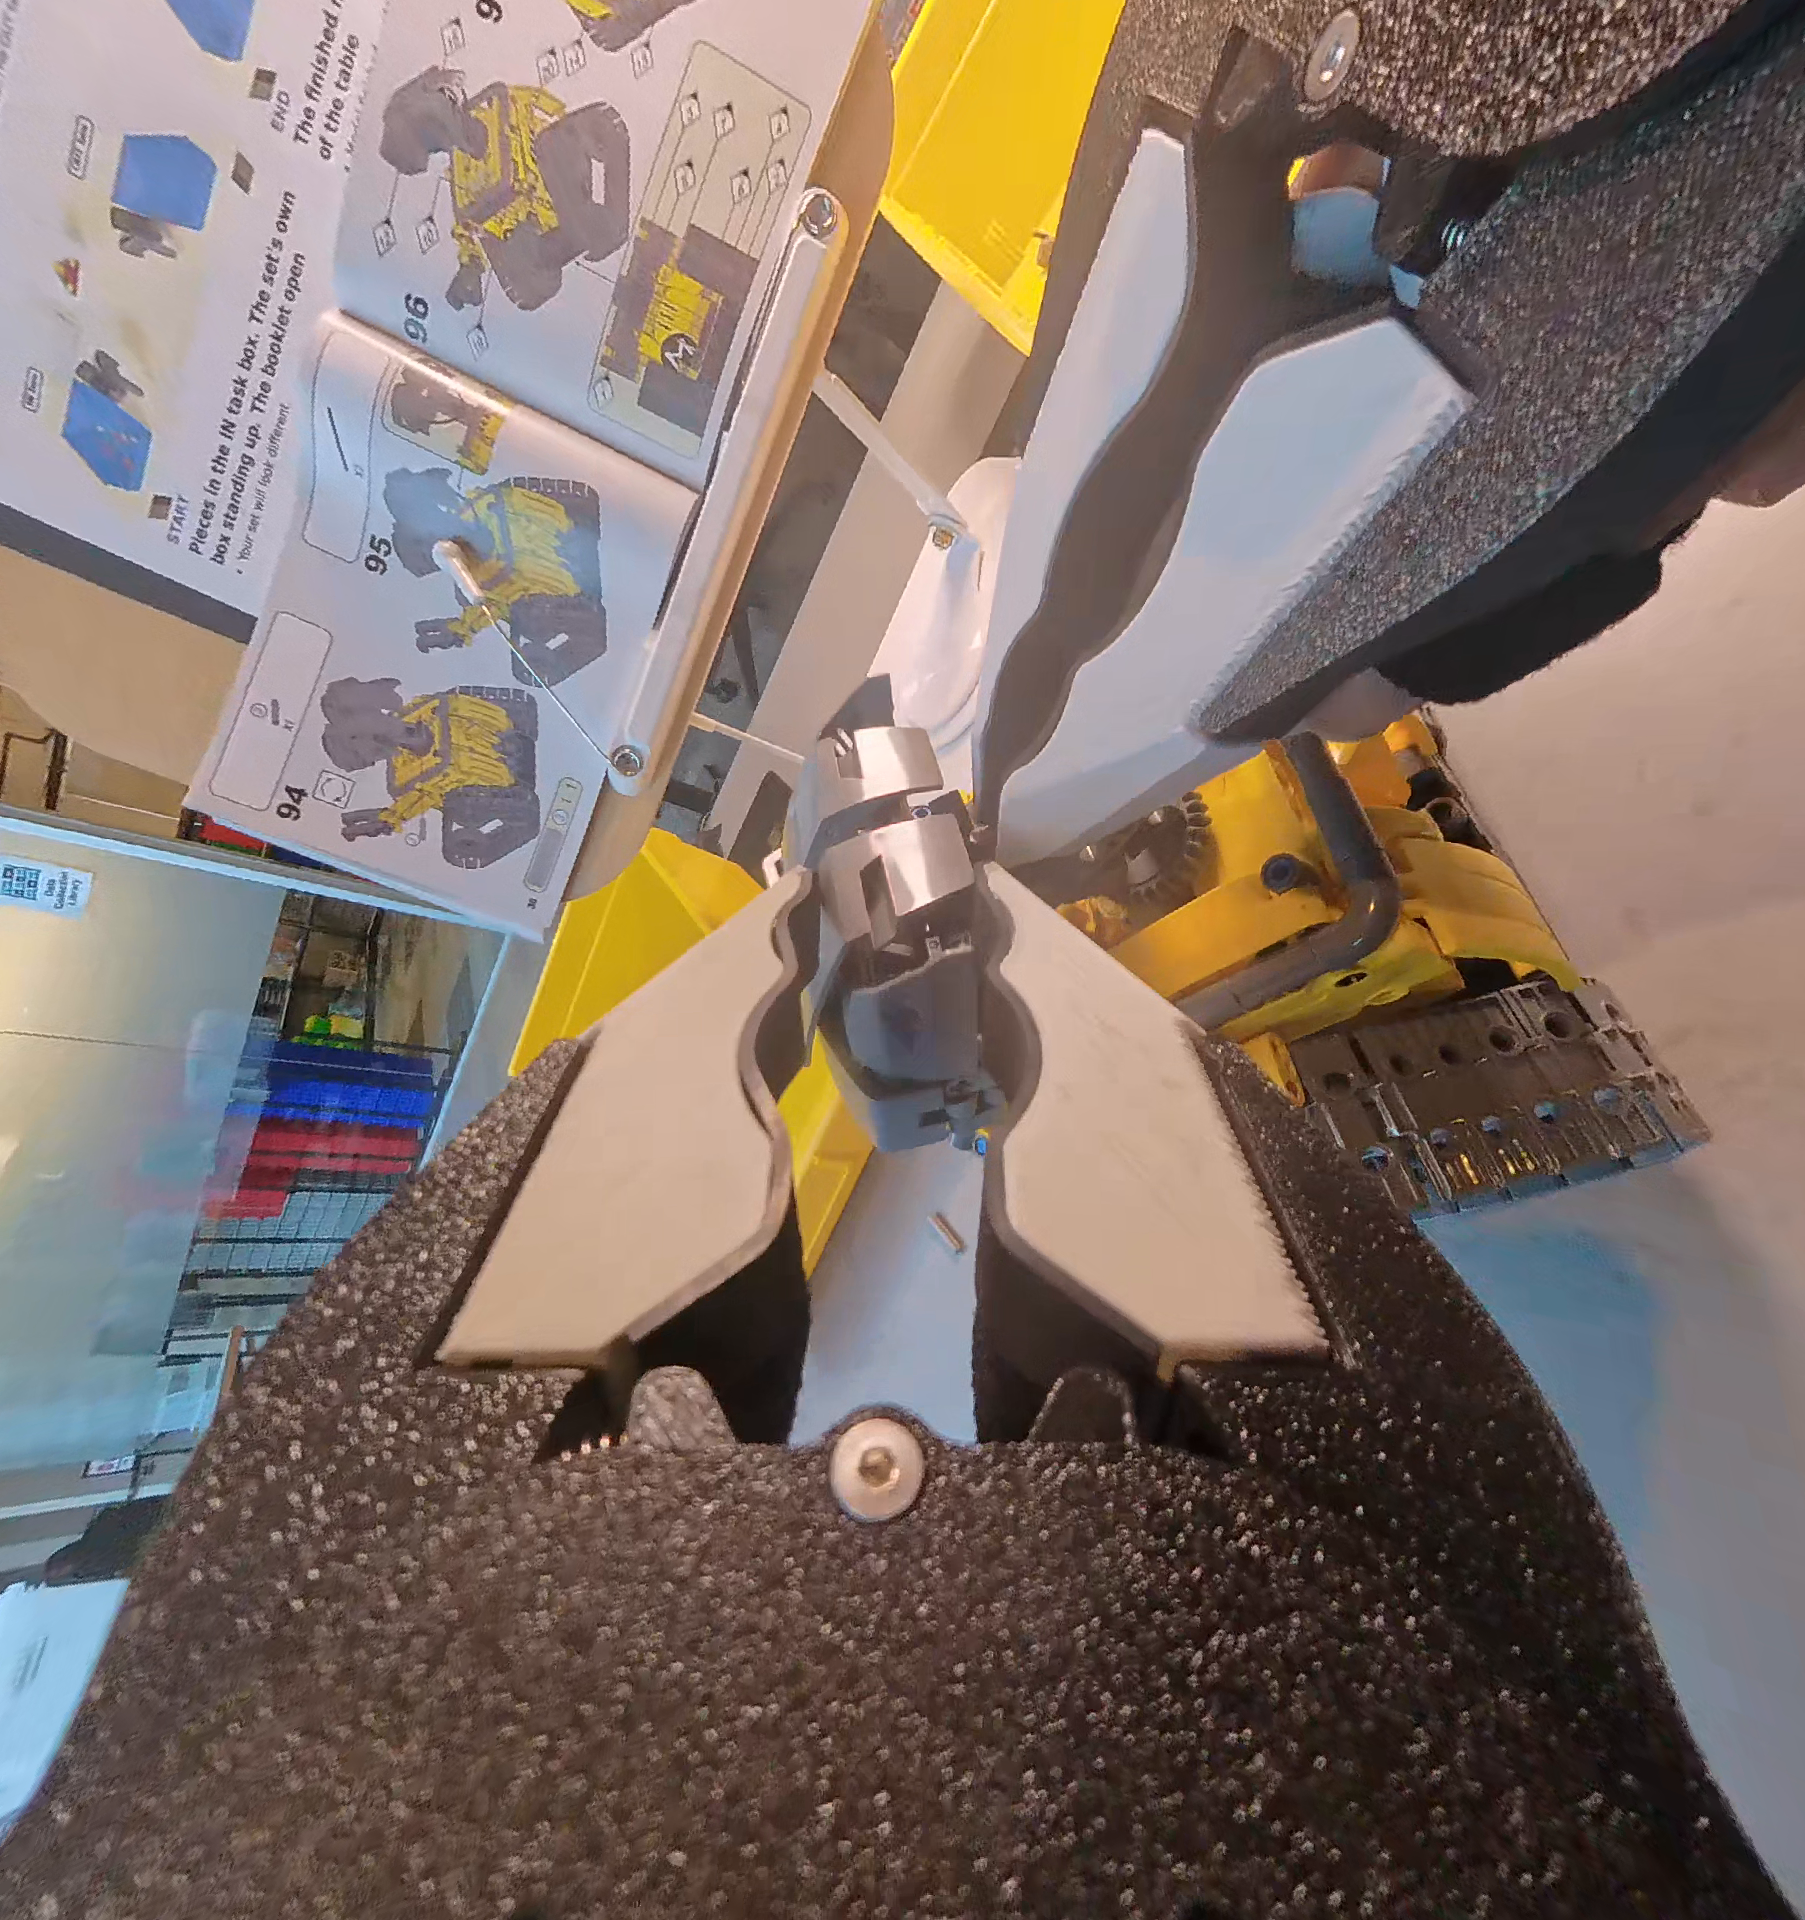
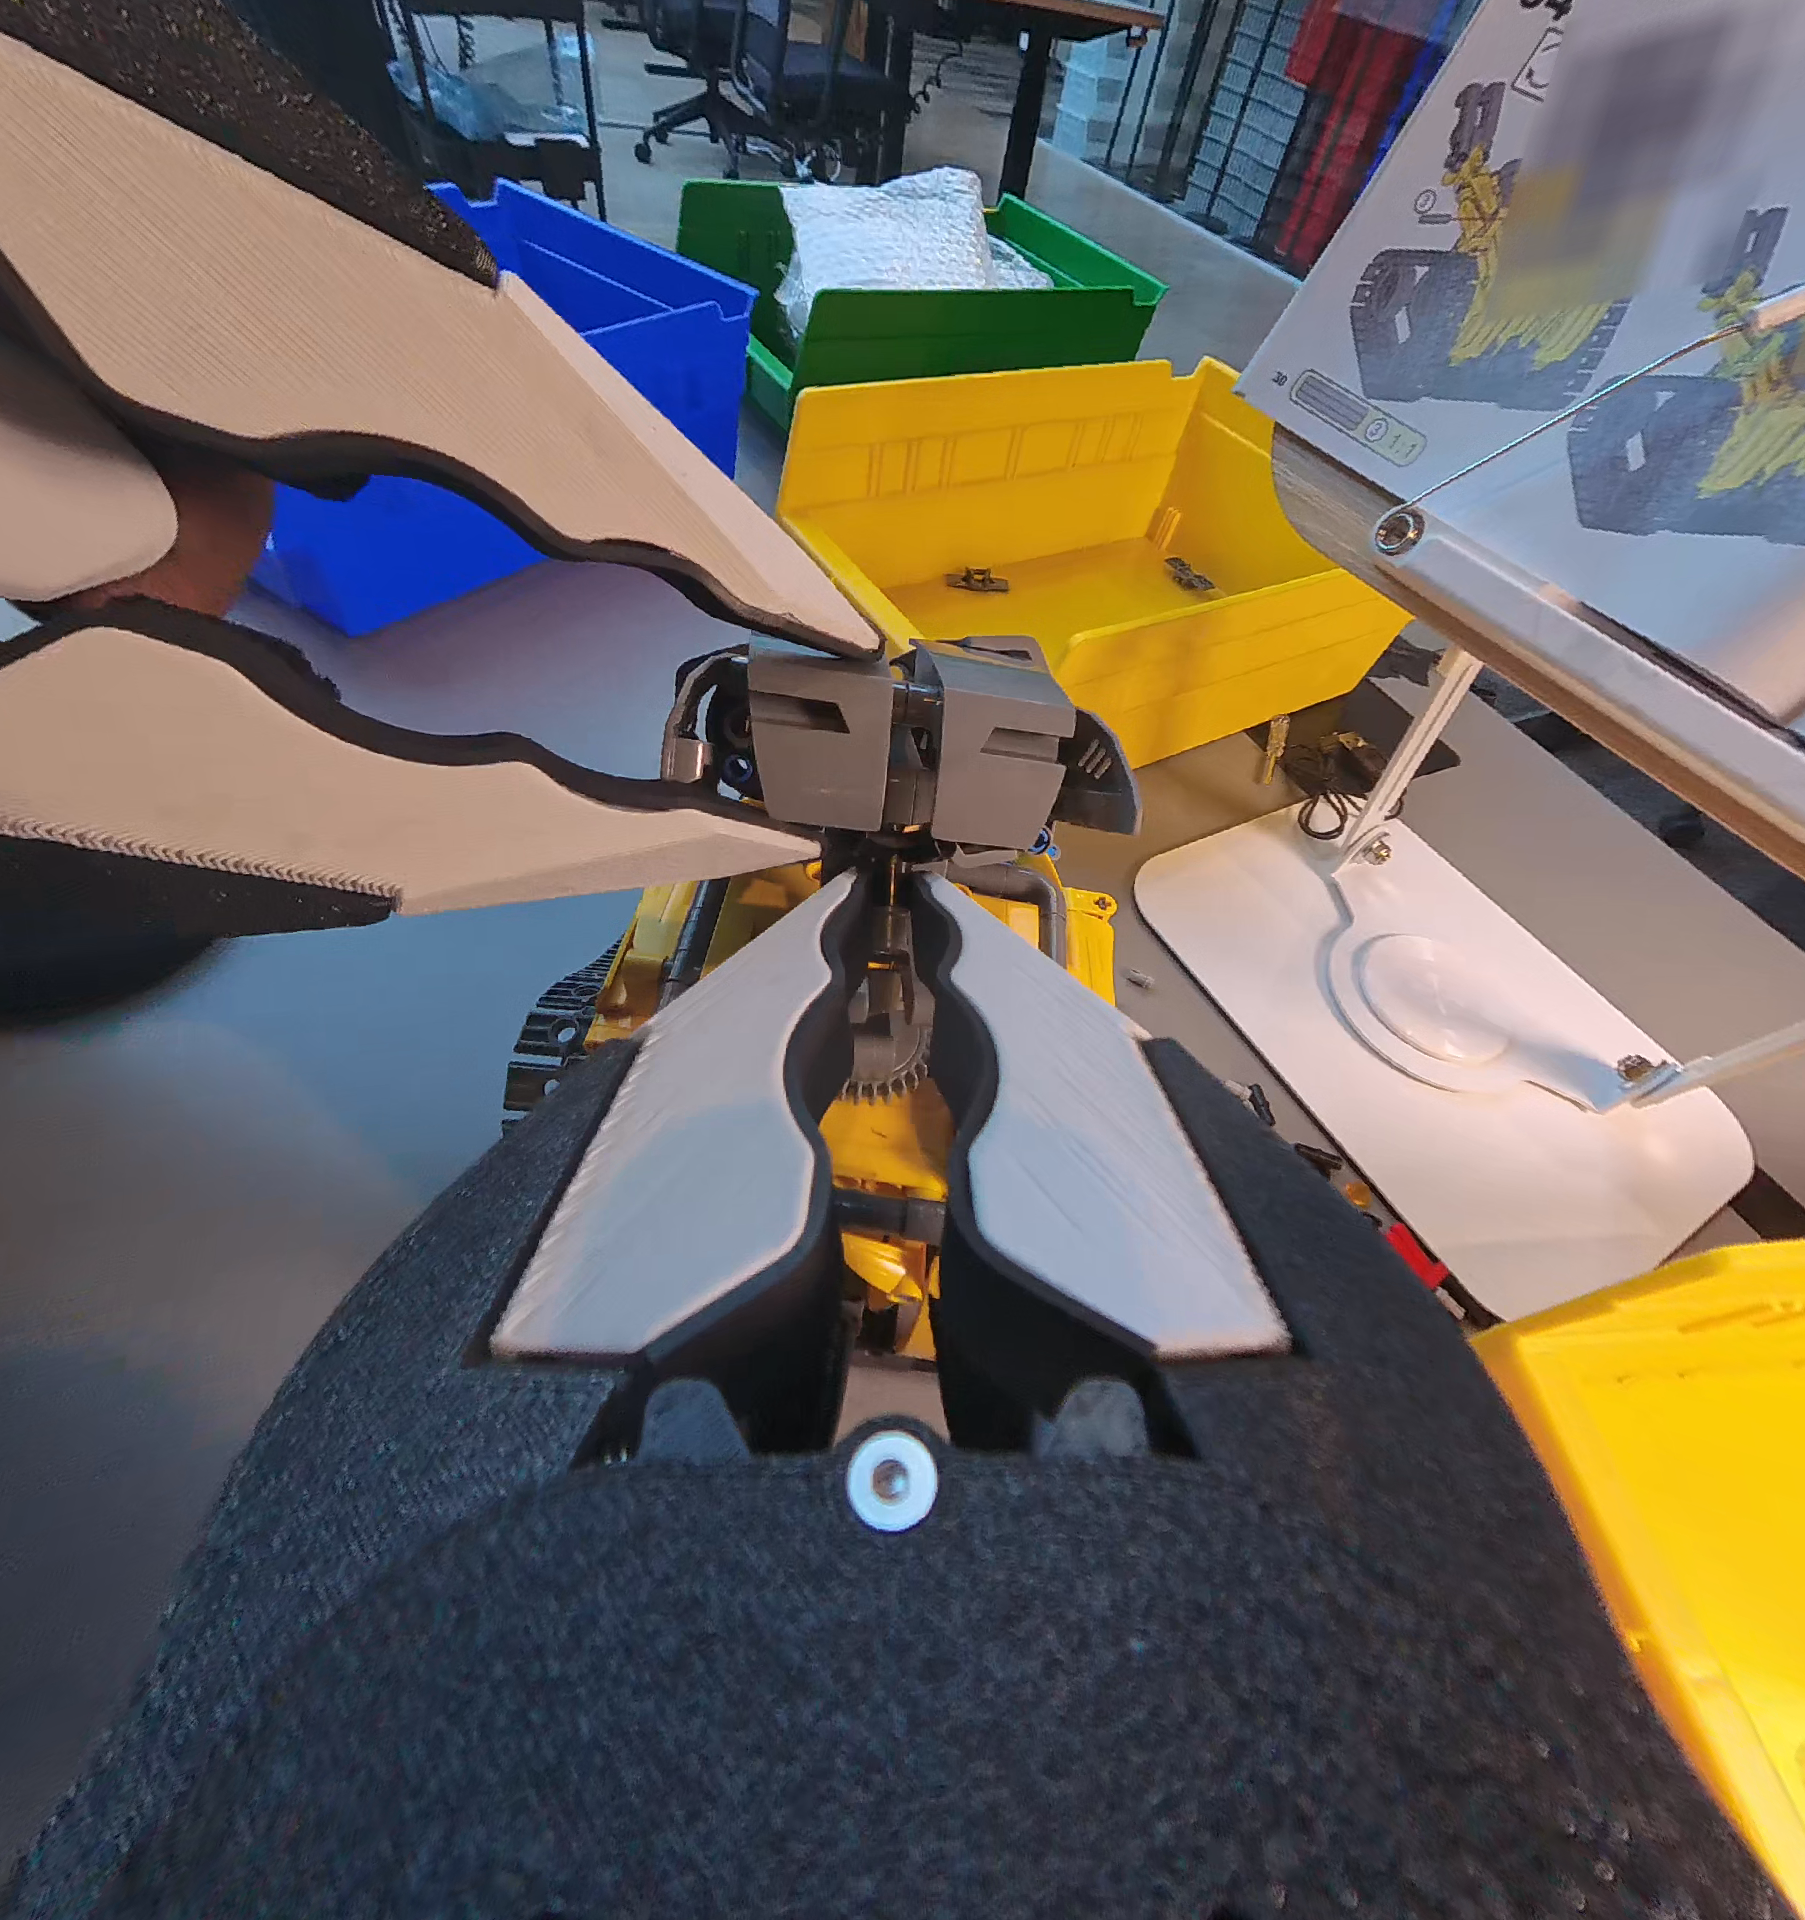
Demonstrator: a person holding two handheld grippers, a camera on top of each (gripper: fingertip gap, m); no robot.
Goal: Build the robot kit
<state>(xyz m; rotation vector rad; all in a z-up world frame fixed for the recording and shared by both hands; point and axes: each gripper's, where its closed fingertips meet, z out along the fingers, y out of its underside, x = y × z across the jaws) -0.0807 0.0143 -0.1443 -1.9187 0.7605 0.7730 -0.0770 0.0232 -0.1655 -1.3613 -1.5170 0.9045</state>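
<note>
Above bench [image 2: 202,1143], left gripper [image 1: 893,987] clamped on grey brick head [image 1: 898,935]; right gripper [image 2: 887,894] pinches neck beneath, above yellow tracked model [image 2: 877,1164].

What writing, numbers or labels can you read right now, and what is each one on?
I will not copy writing out; these bear it.
Open instruction booklet on its stand: step numbers and callouts, legible.
Printed sheet behind it: text lines, legible.
Small label on the left panel: too small.
Yellow bin: embossed mark, blurred.
Grey brick piece in the left gripper: none.
</note>
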